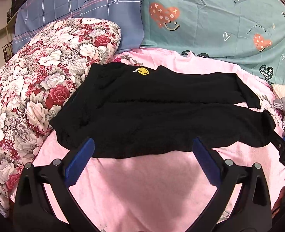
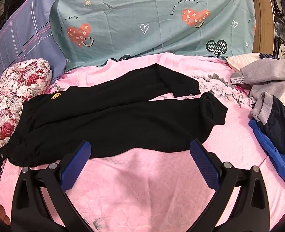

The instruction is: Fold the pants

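From the left wrist, the black fabric pants with a yellow smiley patch (image 1: 161, 108) lie flat on the pink textured bedspread (image 1: 142, 183), waist at nine o'clock against the floral pillow (image 1: 36, 89); the left gripper (image 1: 142, 148), jaws spread and empty, hovers at the near hem. From the right wrist, the right gripper (image 2: 140, 150) gapes likewise (probably ready to pinch), legs toward three o'clock.

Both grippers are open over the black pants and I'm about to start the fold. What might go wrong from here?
1. The waist end of the black pants lies against the floral pillow, so a fold there may drag or bunch.
2. The two legs are splayed apart at the cuffs; folding now could leave them uneven.
3. The pile of clothes sits close to the cuffs, and the right gripper might snag it.
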